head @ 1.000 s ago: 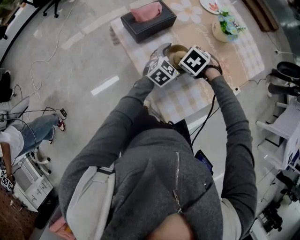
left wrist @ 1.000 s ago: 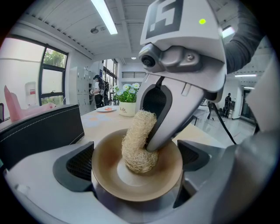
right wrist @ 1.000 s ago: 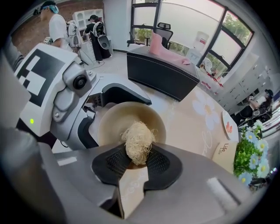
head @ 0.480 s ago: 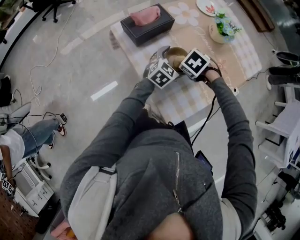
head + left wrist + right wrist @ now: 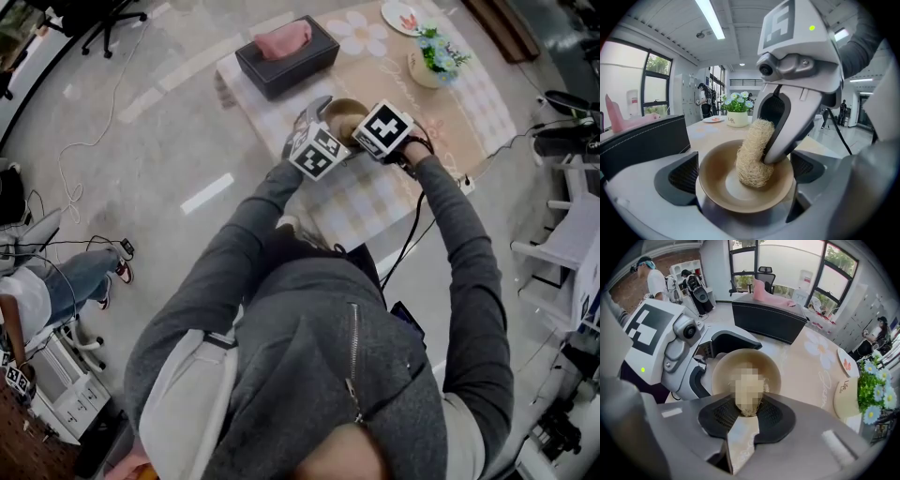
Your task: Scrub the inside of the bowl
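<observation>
Bowl (image 5: 740, 192) gripped across sides by left gripper (image 5: 744, 208), near tissue box (image 5: 286, 54), on person's side of it. Right gripper (image 5: 747, 414) clamped on loofah (image 5: 752, 157), pressed inside bowl. Bowl probably rigid, smooth, breakable: hold firmly at rim. Loofah light, springy. Checked tablecloth (image 5: 361, 202) below; flower pot (image 5: 433, 58) well apart from tissue box.

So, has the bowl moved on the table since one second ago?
No. In the head view the bowl stays at the same offset from the black tissue box; the whole picture only shifted together.
</observation>
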A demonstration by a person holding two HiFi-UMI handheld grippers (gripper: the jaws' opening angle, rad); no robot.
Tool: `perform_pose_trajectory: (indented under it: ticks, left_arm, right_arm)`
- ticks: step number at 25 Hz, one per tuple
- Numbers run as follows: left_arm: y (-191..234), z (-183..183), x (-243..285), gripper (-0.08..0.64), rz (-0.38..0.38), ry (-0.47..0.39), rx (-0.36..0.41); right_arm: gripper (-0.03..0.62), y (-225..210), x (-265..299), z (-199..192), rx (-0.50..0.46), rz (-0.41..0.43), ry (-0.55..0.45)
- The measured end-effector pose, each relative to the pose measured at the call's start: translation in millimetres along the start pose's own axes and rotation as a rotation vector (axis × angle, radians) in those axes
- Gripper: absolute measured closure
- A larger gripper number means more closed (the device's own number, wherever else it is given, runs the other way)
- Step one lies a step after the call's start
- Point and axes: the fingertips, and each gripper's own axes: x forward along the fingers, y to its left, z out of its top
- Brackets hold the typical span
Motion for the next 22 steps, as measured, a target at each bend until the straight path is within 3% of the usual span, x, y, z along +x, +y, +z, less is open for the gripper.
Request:
perform_pose_trajectory:
  ticks: [6,11,14,16,20,22]
  left_arm:
    - [-6.5,1.3,-19.0,-0.038,-0.002,-0.035,0.019]
    - [-19.0,8.7,-54.6,-0.035,-0.06,-0.042,-0.066]
    - [-21.8,16.7,-74.8,-0.021,-0.091,-0.06,-0.114]
    - [-19.9,26.5,-88.8,0.028,-0.099,-0.089,-0.143]
    - [-23.6,50.0,-113.8,0.129,-0.127,-0.141,-0.115]
    - [-25.7,64.1,-126.5,0.22,-0.132,-0.185,-0.097]
  right_arm:
    - [0.503,-3.2,-4.0,2.0,0.04,0.0,-0.046]
    - [0.5,-8.1,-37.8,15.6,0.187,-0.007,-0.231]
    - [0.499,-9.0,-73.6,24.1,0.273,-0.026,-0.379]
    - [0.499,-11.7,-98.7,26.1,0.353,-0.05,-0.49]
    - [0.497,-16.7,-151.8,18.4,0.632,-0.093,-0.79]
    - [0.494,-13.0,-176.2,8.2,0.77,-0.12,-0.953]
